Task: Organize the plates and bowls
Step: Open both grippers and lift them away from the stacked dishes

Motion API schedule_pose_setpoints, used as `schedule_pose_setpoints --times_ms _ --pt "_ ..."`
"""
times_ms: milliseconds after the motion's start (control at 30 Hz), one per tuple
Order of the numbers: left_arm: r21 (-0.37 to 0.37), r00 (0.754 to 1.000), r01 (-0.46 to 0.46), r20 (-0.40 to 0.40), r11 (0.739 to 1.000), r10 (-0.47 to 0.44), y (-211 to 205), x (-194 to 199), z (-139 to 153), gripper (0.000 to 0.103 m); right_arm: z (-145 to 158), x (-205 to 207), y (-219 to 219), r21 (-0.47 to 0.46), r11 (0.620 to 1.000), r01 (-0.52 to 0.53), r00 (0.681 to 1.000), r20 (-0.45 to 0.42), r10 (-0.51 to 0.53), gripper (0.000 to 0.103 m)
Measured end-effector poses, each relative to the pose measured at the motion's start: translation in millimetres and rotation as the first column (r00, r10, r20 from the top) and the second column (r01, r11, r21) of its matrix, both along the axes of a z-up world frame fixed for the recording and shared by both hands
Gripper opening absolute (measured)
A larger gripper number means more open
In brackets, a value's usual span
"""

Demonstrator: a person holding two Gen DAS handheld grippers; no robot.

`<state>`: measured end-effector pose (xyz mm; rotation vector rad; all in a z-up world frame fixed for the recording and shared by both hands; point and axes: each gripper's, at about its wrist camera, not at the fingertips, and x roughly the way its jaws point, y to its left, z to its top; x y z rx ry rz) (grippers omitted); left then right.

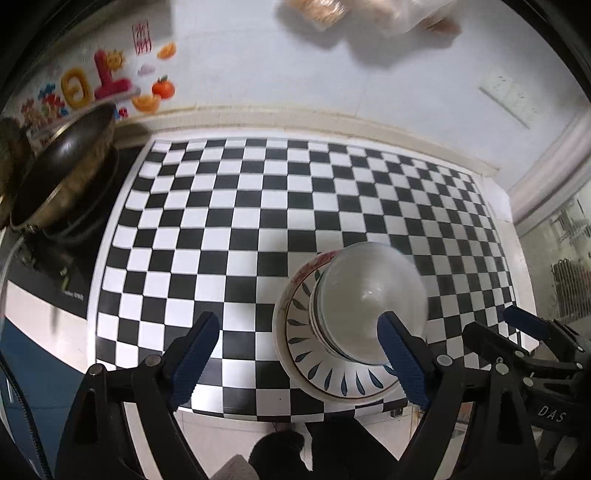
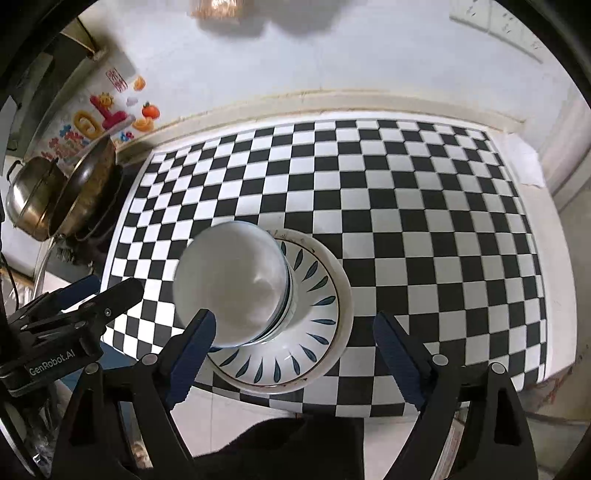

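Observation:
A stack of white bowls [image 1: 369, 295] [image 2: 231, 284] stands on a wide plate [image 1: 332, 373] [image 2: 317, 332] with blue leaf marks around its rim. The plate lies near the front edge of the black-and-white checkered counter [image 1: 258, 206] [image 2: 424, 229]. My left gripper [image 1: 297, 321] hovers above it, open, its right finger over the bowls' near side and nothing between the jaws. My right gripper [image 2: 293, 315] is also open and empty above the plate, its left finger over the bowls' edge. Each gripper shows in the other's view, the right gripper [image 1: 491, 321] and the left gripper [image 2: 114, 284].
A dark wok [image 1: 62, 173] [image 2: 85, 188] leans on the stove at the counter's left, with a steel pot [image 2: 29, 199] behind it. The tiled wall behind carries colourful stickers [image 1: 107, 81] and a socket [image 1: 509, 99]. Bagged items [image 1: 321, 11] hang above.

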<state>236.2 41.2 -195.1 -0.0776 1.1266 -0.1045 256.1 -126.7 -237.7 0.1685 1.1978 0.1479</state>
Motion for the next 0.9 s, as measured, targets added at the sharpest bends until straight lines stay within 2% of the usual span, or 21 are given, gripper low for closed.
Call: schedule_pose_setpoints --times_ms 300,567,900 --pt "0.033 0.992 0.012 0.128 0.999 -0.017 -1 -50 61 0.088 58 -52 -10 -0.032 0.998 0.045 0.992 0.119 -0.041 0.091" --pt "0.050 0.974 -0.030 0.227 0.998 0.018 -14 -115 112 0.088 133 -123 -25 -0.016 0.999 0.044 0.964 0.263 -0.038 0.091" --pt "0.075 0.954 -0.106 0.288 0.992 0.080 -23 -206 148 0.088 193 -216 -33 -0.036 0.999 0.003 0.925 0.380 0.011 0.091"
